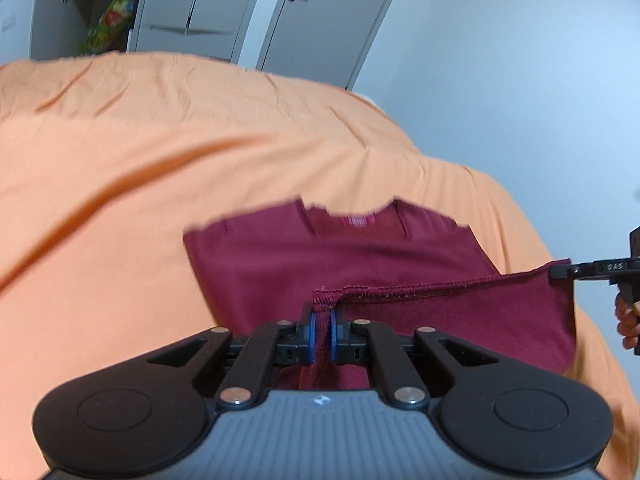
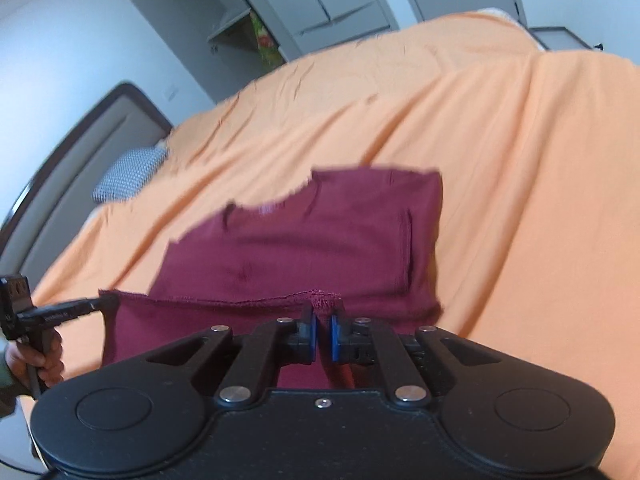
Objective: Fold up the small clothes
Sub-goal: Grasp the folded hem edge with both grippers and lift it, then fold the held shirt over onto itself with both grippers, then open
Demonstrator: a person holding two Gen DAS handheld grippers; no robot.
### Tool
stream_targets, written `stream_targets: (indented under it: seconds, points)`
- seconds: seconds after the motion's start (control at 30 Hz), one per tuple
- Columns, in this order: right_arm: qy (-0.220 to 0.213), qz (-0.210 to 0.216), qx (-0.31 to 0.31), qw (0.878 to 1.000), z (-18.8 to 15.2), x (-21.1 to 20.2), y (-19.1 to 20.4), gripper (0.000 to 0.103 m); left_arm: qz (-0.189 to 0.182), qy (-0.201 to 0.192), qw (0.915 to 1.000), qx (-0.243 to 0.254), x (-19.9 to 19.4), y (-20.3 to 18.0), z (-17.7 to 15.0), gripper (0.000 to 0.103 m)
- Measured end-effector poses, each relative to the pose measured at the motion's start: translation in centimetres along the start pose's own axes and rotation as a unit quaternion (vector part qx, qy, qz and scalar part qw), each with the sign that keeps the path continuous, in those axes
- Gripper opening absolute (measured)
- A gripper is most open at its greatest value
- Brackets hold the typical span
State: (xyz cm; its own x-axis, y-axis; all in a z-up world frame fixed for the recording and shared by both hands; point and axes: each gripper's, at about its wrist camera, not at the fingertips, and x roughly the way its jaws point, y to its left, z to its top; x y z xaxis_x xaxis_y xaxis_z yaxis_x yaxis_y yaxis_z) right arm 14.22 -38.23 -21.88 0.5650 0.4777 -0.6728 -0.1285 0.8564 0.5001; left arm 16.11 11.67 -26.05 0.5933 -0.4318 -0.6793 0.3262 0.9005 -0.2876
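Maroon shirt (image 1: 320, 248) lies on the orange bedspread (image 1: 160, 152), collar at the far end. My left gripper (image 1: 322, 320) is pinched tight on the near hem at one corner, right gripper (image 2: 324, 320) likewise clamped on the other corner. The hem is lifted and stretched between them. I judge this as the bottom-to-collar fold, mid-step. Next: carry both corners far, level and in sync, land the hem at the collar, then release. Watch for sag in the middle.
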Motion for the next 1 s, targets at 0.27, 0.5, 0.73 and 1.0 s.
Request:
stream_targets:
  seconds: [0.27,0.5,0.73,1.0]
  points:
    - [-0.018,0.028,-0.027,0.999,8.4,4.9,-1.1,0.006,0.05,-0.012,0.9985,0.017,4.8,1.2,6.2,0.006]
    - [-0.01,0.013,-0.041,0.999,14.2,11.9,-2.8,0.006,0.081,-0.006,0.9967,0.01,9.9,3.5,9.6,0.006]
    - [0.01,-0.014,-0.019,1.0,15.4,17.2,-4.8,0.007,0.109,0.029,0.9936,0.007,14.5,4.8,9.7,0.007]
    - [0.011,-0.06,0.018,0.998,14.2,18.3,-6.3,0.037,0.147,0.027,0.9881,-0.037,14.1,5.0,9.1,0.055]
